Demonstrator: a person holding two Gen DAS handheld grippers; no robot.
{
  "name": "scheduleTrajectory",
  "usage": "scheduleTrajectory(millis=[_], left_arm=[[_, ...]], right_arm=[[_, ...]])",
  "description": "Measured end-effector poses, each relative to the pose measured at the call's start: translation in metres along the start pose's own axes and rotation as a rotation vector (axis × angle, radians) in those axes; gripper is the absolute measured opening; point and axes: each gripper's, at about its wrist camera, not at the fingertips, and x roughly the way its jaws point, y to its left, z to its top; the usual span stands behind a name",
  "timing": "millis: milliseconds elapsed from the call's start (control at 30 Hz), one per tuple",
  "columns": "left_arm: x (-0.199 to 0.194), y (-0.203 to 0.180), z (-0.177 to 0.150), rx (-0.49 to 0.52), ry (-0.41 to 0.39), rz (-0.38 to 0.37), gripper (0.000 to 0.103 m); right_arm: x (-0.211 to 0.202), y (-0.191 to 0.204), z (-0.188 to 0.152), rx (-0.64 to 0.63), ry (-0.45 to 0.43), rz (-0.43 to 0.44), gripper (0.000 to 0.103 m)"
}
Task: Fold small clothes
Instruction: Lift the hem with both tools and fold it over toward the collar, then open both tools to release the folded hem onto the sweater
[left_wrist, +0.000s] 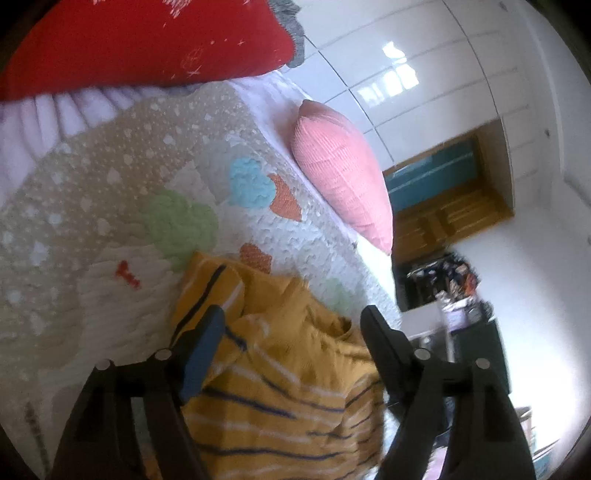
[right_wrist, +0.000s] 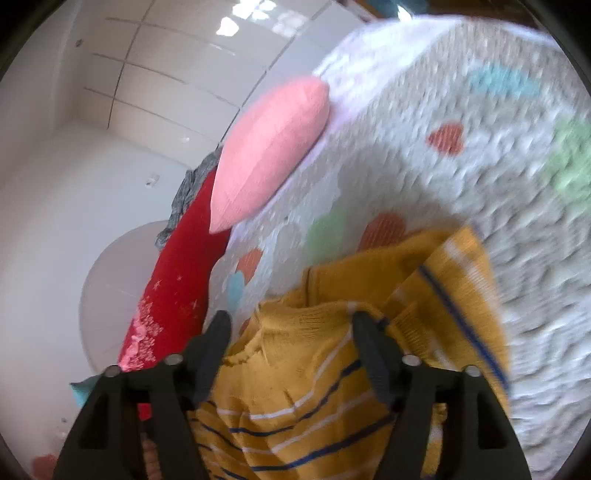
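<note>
My left tongs stand wide open at the bottom of the left view, gripping nothing; the sweater fills the gap between the two fingers and runs under them, though I cannot tell whether either finger touches it. My right tongs are spread just as wide at the bottom of the right view, also holding nothing, with the same sweater bunched between and below the fingers.

The sweater is mustard yellow with thin navy and white stripes. It lies crumpled on the quilt, one striped part reaching toward the frame centre in the left view and toward the right in the right view, where its ribbed collar shows between my fingers.

The quilt is pale, stitched with green, blue and orange shapes. A pink pillow rests on its far edge, upper middle in the left view; in the right view the same pillow sits upper left of centre. A red pillow fills the upper left of the left view and runs down the left side of the right view, just beside the pink one.

Only the left view shows a wooden doorway at right and dark clutter below it. Both views show a white panelled wardrobe behind the bed. The right view is blurred.
</note>
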Motion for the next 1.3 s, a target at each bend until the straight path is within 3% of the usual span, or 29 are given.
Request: scheduleTrajectory(millis=[67,200,333,433,500,567,667,733,767,867,967,1033,1100,1167,1233,1300], left_arm=[[-0.005,-0.003,-0.011,0.037,0.015,0.033,0.076],[-0.007,-0.01,-0.031,0.134,0.035,0.094,0.076],[0.006,-0.026,-0.047,0.259,0.074,0.136,0.076],[0.033,-0.041,-0.053,0.402,0.118,0.205,0.076],[0.049,-0.04,-0.048,0.468,0.086,0.301,0.076],[0.064,-0.025,-0.033,0.443,0.077,0.364,0.076],[0.072,0.006,-0.016,0.313,0.1,0.322,0.076],[0.073,0.02,-0.013,0.276,0.092,0.347,0.076],[0.075,0.03,-0.012,0.255,0.091,0.367,0.076],[0.065,0.056,-0.009,0.164,0.06,0.239,0.076],[0.057,0.057,-0.009,0.161,0.064,0.226,0.076],[0.042,0.055,-0.011,0.139,0.06,0.23,0.076],[0.023,0.053,-0.014,0.126,0.045,0.217,0.076],[0.005,0.046,-0.019,0.13,0.028,0.21,0.076],[-0.018,0.034,-0.027,0.16,0.003,0.225,0.076],[-0.043,0.023,-0.042,0.209,-0.026,0.263,0.077]], right_arm=[[-0.014,0.001,0.002,-0.012,-0.034,-0.027,0.084],[-0.027,0.015,-0.004,-0.104,-0.025,-0.064,0.083],[-0.008,0.044,-0.026,-0.268,0.073,-0.077,0.059],[0.02,0.053,-0.042,-0.353,0.161,-0.072,0.058],[0.046,0.048,-0.044,-0.369,0.201,-0.115,0.058],[0.066,0.033,-0.039,-0.385,0.184,-0.214,0.052],[0.075,0.004,-0.017,-0.282,0.114,-0.204,0.047],[0.075,-0.017,-0.002,-0.192,0.068,-0.178,0.043],[0.074,-0.023,0.002,-0.172,0.052,-0.171,0.036],[0.067,-0.037,0.007,-0.119,0.015,-0.12,0.028],[0.053,-0.041,0.007,-0.093,-0.005,-0.076,0.028],[0.047,-0.038,0.008,-0.092,-0.001,-0.115,0.03],[0.033,-0.033,0.012,-0.103,-0.017,-0.18,0.04],[0.005,-0.032,0.016,-0.101,-0.067,-0.223,0.066],[-0.028,-0.036,0.02,-0.088,-0.116,-0.267,0.071],[-0.061,-0.04,0.021,-0.073,-0.134,-0.26,0.071]])
